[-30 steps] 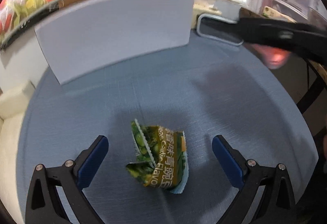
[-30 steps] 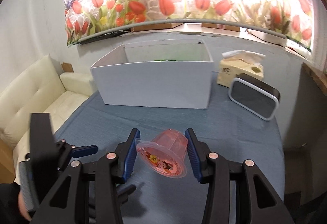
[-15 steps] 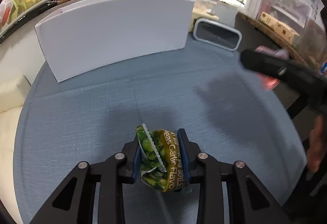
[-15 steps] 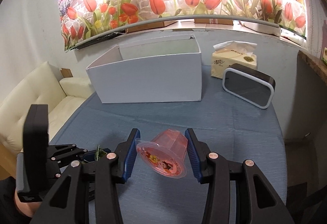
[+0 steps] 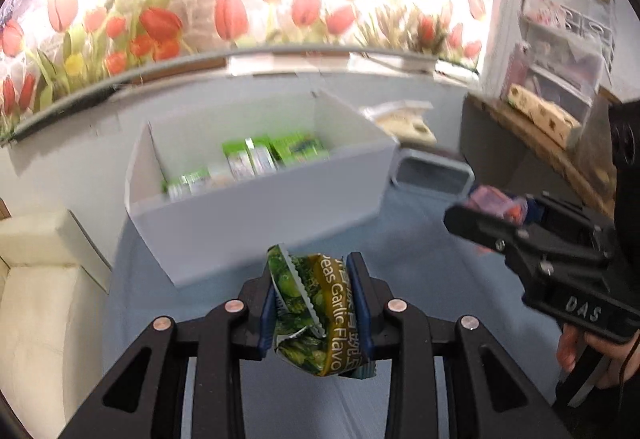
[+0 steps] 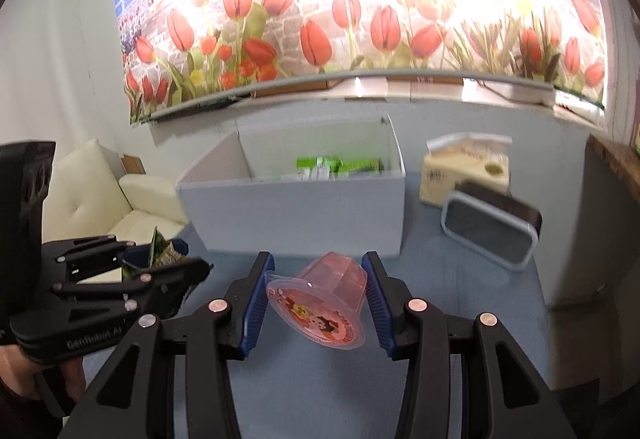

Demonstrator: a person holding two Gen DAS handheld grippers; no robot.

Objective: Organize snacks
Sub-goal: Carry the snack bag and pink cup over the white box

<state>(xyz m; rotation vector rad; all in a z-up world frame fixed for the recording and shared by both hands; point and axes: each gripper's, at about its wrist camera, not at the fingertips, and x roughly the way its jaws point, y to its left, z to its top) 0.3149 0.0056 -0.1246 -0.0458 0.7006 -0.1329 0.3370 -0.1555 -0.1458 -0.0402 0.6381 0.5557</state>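
Between my left tool's pads sits a crumpled green pea packet [image 5: 316, 315], yellow band with "Garlic Flavor" print, serrated edge up, held off the blue cloth. My right tool's pads hold a pink jelly cup [image 6: 320, 297], tipped so its cartoon lid faces me. Ahead of both stands the white box [image 5: 280, 215], open-topped, green packets [image 5: 260, 157] inside.

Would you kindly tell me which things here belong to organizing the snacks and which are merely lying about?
Belonging to the job:
- green pea packet, clamped in the left gripper
- pink jelly cup, clamped in the right gripper
- white box, green packets inside

Lying about:
- tissue box
- black-faced device with white rim
- cream sofa
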